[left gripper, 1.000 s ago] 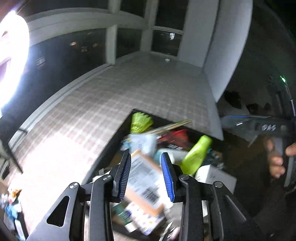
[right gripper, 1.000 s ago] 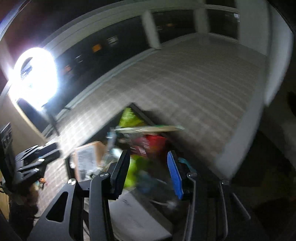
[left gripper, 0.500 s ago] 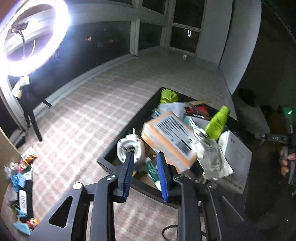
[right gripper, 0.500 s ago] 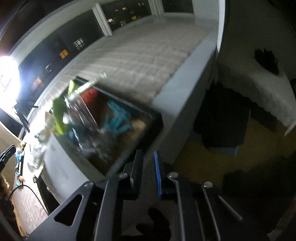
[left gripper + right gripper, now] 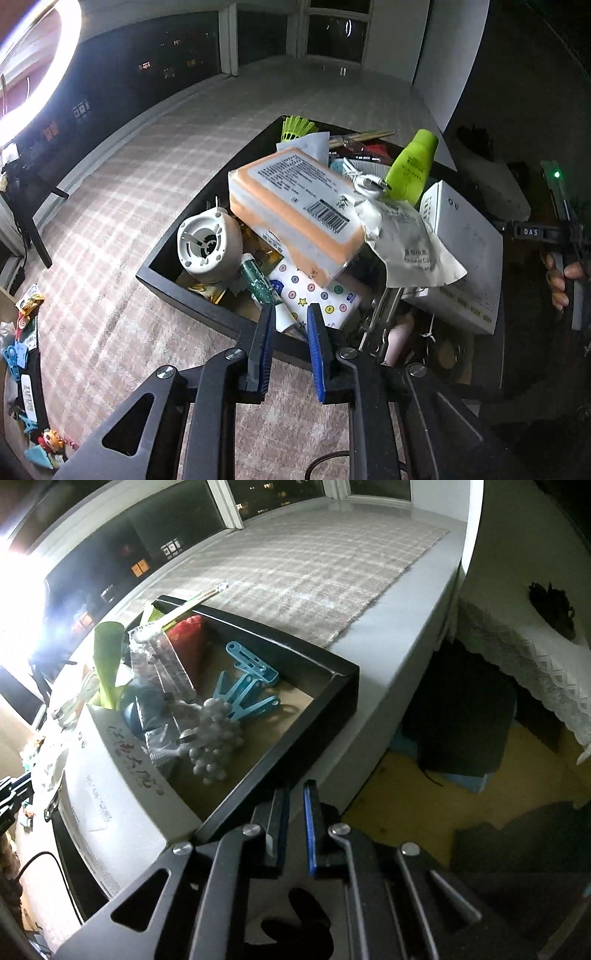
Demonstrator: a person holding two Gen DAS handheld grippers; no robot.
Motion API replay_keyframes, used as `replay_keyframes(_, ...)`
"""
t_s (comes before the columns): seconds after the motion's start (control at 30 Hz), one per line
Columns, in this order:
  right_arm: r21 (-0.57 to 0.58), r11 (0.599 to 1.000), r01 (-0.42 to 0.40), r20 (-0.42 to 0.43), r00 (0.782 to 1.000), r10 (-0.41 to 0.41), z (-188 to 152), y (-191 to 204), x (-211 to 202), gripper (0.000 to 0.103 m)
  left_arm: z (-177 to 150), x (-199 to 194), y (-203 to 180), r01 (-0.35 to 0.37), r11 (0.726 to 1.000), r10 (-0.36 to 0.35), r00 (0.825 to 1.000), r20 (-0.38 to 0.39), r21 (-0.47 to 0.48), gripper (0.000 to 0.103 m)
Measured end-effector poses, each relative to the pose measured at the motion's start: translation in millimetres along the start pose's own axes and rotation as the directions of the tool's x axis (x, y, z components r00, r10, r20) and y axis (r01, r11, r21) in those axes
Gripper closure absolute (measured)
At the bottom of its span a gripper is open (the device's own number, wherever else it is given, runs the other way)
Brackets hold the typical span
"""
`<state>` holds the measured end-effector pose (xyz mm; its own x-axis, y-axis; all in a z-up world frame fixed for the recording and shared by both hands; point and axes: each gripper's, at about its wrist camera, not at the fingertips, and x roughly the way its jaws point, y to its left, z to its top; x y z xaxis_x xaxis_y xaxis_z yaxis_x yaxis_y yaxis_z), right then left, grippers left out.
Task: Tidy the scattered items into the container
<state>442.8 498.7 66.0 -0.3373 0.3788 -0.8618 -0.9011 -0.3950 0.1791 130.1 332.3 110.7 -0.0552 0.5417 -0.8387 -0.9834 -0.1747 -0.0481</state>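
A black open container (image 5: 192, 299) on a plaid mat is heaped with items: an orange and white box (image 5: 295, 206), a lime bottle (image 5: 412, 168), a round white device (image 5: 207, 243) and a large white box (image 5: 465, 251). My left gripper (image 5: 290, 325) hangs over the container's near wall, its jaws closing. The white cap of a green tube (image 5: 255, 280) shows in the narrow gap, and neither pad presses on it. My right gripper (image 5: 295, 790) is shut just outside the container wall (image 5: 332, 686) near a corner, with nothing seen between its pads.
Blue clothes pegs (image 5: 247, 686) and a grey knobbly ball (image 5: 214, 738) lie in the container's right end. Several small items (image 5: 26, 332) lie on the surface far left. A ring light (image 5: 33, 74) glares at the left. The sill edge (image 5: 406, 646) drops to a yellow floor.
Both grippers have come down close to the container and their jaws have narrowed. The right one has swung from over the heap to the container's right corner.
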Motion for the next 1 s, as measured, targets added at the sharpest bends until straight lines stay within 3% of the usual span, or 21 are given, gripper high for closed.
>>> replay_keyframes(0.5,-0.047,0.999,-0.011,-0.001,1.0,0.011,11,19,10,0.099,-3,1,20,0.001,0.998,-0.001,1.0,-0.002,-0.061,0.087)
replay_keyframes(0.67,-0.095,0.994,-0.053,-0.033,0.998,0.05,27,38,11,0.099,-8,-7,27,-0.021,0.996,0.022,1.0,0.001,-0.088,0.087)
replay_keyframes(0.73,-0.076,0.996,-0.056,-0.051,0.997,0.052,30,38,9,0.099,-11,-10,28,-0.026,0.995,0.026,1.0,0.002,-0.1,0.087)
replay_keyframes(0.83,-0.019,0.993,-0.118,-0.047,0.992,0.117,32,37,-2,0.098,-16,-14,29,-0.035,0.994,0.035,0.999,0.003,-0.106,0.087)
replay_keyframes(1.0,-0.077,0.996,-0.053,-0.061,0.997,0.049,28,54,2,0.097,-19,-16,31,-0.041,0.994,0.042,0.999,0.005,-0.104,0.087)
